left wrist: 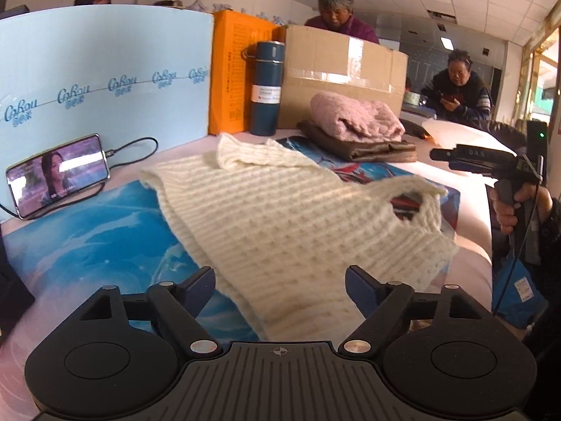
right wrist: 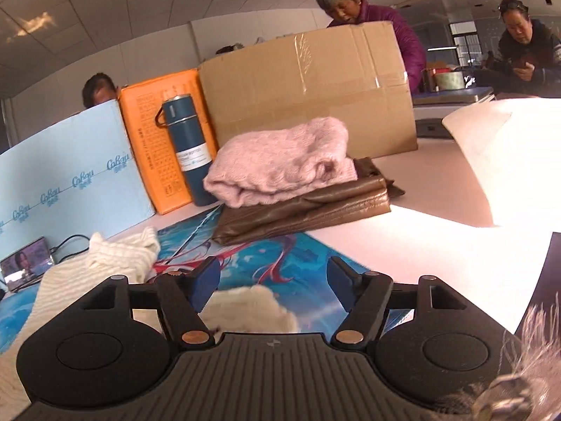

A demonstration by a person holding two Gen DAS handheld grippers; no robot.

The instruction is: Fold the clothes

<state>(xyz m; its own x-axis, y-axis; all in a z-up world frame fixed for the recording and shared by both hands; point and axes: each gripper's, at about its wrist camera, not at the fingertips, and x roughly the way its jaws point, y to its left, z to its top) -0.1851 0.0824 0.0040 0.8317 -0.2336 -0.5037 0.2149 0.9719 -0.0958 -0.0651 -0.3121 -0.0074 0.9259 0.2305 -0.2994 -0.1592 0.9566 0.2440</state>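
Our left gripper [left wrist: 280, 286] hangs with jaws spread wide over the near edge of the cream knit [left wrist: 280, 217], which lies flat on the blue mat [left wrist: 87, 245] on the tabletop [right wrist: 403, 231]. Our right gripper [right wrist: 273, 282] is likewise agape, a knit corner between its fingers. Behind, a pink sweater [right wrist: 280, 161] sits folded on a brown garment [right wrist: 308, 210].

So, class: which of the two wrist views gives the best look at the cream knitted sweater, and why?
The left wrist view. There the cream knitted sweater is spread across the blue mat, ahead of the open left gripper. The right wrist view shows only a bunched corner at the left and a small tuft between the open right gripper fingers.
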